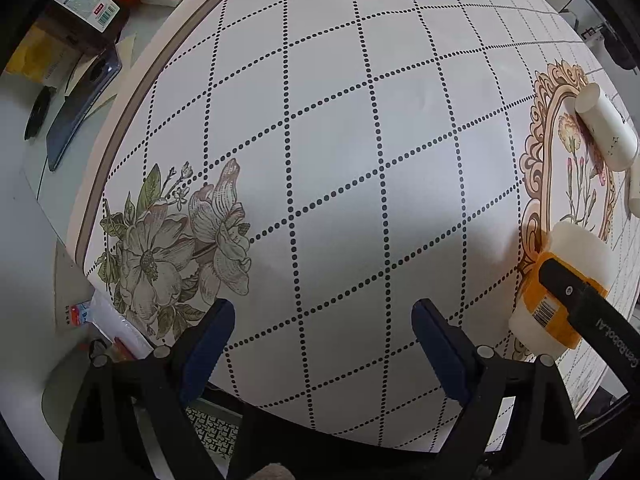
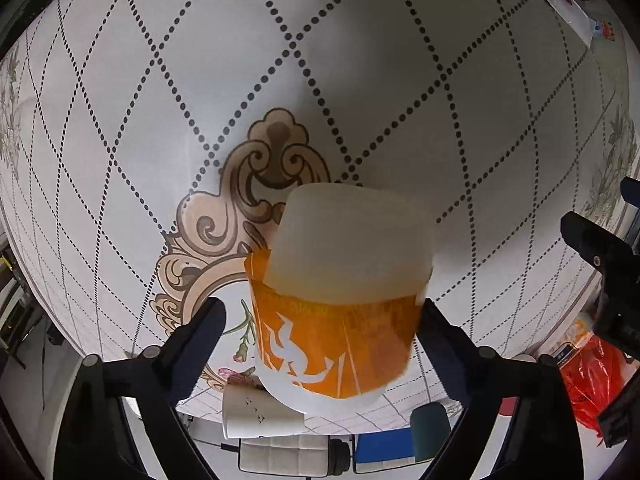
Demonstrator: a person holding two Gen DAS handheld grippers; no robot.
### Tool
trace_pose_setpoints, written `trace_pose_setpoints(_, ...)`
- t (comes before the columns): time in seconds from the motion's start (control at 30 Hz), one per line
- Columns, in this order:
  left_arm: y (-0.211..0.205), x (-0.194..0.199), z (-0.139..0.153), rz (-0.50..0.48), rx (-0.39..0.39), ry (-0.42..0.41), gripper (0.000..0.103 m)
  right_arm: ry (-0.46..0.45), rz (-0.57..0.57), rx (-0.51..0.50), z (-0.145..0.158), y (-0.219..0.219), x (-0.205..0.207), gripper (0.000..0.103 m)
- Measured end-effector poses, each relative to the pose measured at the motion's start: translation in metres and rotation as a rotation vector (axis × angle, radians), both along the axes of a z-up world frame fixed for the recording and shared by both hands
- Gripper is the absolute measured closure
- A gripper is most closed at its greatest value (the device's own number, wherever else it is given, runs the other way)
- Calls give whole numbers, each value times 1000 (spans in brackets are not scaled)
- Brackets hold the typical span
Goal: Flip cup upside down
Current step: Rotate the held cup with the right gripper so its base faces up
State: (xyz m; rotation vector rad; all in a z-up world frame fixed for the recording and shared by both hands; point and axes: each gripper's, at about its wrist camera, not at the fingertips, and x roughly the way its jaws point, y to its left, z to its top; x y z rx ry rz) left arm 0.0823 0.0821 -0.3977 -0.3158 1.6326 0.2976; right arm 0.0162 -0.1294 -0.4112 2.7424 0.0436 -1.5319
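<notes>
A white cup with an orange sleeve (image 2: 340, 300) stands upside down on the patterned tablecloth, its flat base up. It sits between the fingers of my right gripper (image 2: 320, 336); the right finger (image 2: 440, 340) is at its side, and a gap shows between the left finger (image 2: 200, 340) and the cup. In the left wrist view the cup (image 1: 560, 288) is at the far right with a right gripper finger (image 1: 580, 296) against it. My left gripper (image 1: 324, 344) is open and empty over the tablecloth, well left of the cup.
A plain white cup (image 1: 608, 132) lies on its side beyond the orange cup; it also shows in the right wrist view (image 2: 260, 416). The round table's edge (image 1: 132, 100) runs along the left, with a phone (image 1: 80, 108), boxes and tissues beyond it. A red bag (image 2: 592, 380) lies off the table.
</notes>
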Motion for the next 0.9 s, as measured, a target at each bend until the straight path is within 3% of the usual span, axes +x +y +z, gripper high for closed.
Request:
trace_pose_setpoints(0.23, -7, 8, -1, -6, 1, 11, 12, 15, -24, 9, -8, -4, 4, 25)
trace_pose_setpoints(0.9, -15, 15, 12, -23, 16, -4, 12, 52, -140, 53, -4, 19, 1, 28)
